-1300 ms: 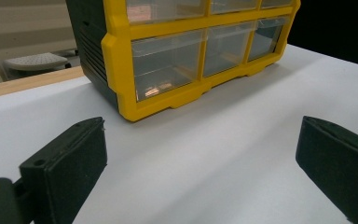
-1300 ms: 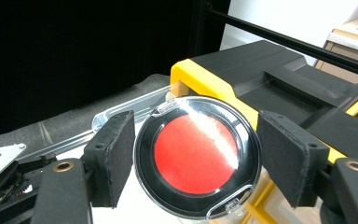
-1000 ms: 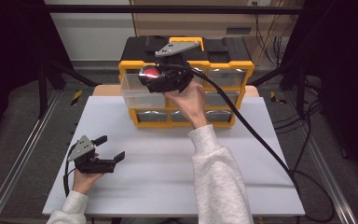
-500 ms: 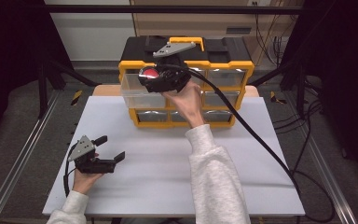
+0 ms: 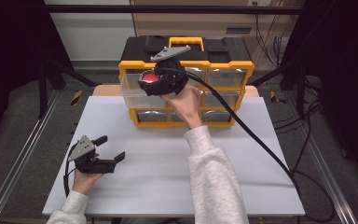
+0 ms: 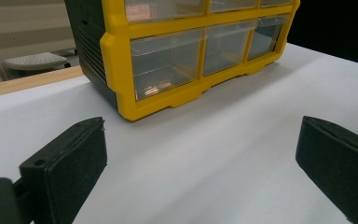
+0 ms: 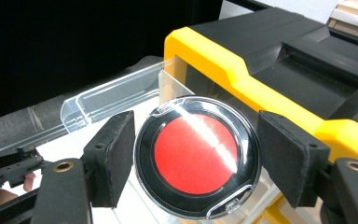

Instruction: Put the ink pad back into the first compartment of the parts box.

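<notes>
Reaching over the pulled-out drawer [image 5: 137,91], the right tongs [image 7: 196,156] clench the round case [image 7: 196,157]; left tongs [image 5: 108,149] rest released

Overhead light, even on the white table [image 5: 168,186]; surroundings beyond its left and right edges fall to near black. Soft shadows only, one under the yellow organizer [image 5: 186,123] along the table's far edge. Right gripper view: white glare streak across the round red-centred case [image 7: 196,156], jaws slightly soft. Left gripper view: near jaws blurred, drawer fronts carry dim reflections.
</notes>
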Demonstrator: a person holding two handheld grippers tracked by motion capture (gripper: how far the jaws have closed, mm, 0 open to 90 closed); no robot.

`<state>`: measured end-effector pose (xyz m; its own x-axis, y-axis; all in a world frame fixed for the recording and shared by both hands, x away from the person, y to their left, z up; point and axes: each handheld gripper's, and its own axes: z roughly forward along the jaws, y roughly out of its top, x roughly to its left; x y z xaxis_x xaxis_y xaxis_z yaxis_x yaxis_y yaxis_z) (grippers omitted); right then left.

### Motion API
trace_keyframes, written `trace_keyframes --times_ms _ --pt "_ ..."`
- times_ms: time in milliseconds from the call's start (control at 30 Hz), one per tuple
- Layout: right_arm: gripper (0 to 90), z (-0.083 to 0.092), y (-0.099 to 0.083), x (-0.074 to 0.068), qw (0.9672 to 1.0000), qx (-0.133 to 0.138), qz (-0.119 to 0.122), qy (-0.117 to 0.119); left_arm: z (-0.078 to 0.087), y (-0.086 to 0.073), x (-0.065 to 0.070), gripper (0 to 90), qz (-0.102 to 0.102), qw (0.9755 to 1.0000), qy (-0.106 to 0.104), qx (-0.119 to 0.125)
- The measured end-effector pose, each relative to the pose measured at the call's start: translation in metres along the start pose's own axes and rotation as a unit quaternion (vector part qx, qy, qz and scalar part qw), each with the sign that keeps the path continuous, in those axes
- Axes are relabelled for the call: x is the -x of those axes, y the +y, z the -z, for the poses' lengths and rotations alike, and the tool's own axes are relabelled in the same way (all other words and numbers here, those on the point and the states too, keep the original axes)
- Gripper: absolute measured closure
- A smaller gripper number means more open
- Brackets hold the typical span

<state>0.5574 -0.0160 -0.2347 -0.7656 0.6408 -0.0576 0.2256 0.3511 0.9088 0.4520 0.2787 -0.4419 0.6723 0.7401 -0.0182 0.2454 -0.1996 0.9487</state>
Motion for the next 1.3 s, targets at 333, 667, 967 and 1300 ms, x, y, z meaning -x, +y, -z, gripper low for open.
trace_keyframes --times_ms 333,667,967,1300 --pt "29.7 -0.002 -0.003 0.003 0.9998 0.002 -0.017 0.003 0.0 0.0 0.0 1.7 0.0 1.0 0.0 0.0" --pt "23.9 -0.002 -0.003 0.002 0.9996 0.021 -0.02 0.0 0.0 0.0 0.0 1.7 -0.001 1.0 -0.001 0.0" --pt "14.9 0.015 0.0 -0.004 0.9982 0.059 -0.01 -0.007 0.0 0.0 0.0 1.6 -0.001 1.0 0.0 -0.001" --pt "6.8 0.047 -0.014 -0.005 0.993 0.115 -0.027 -0.006 -0.001 0.0 0.001 1.6 -0.001 1.0 0.0 -0.001"
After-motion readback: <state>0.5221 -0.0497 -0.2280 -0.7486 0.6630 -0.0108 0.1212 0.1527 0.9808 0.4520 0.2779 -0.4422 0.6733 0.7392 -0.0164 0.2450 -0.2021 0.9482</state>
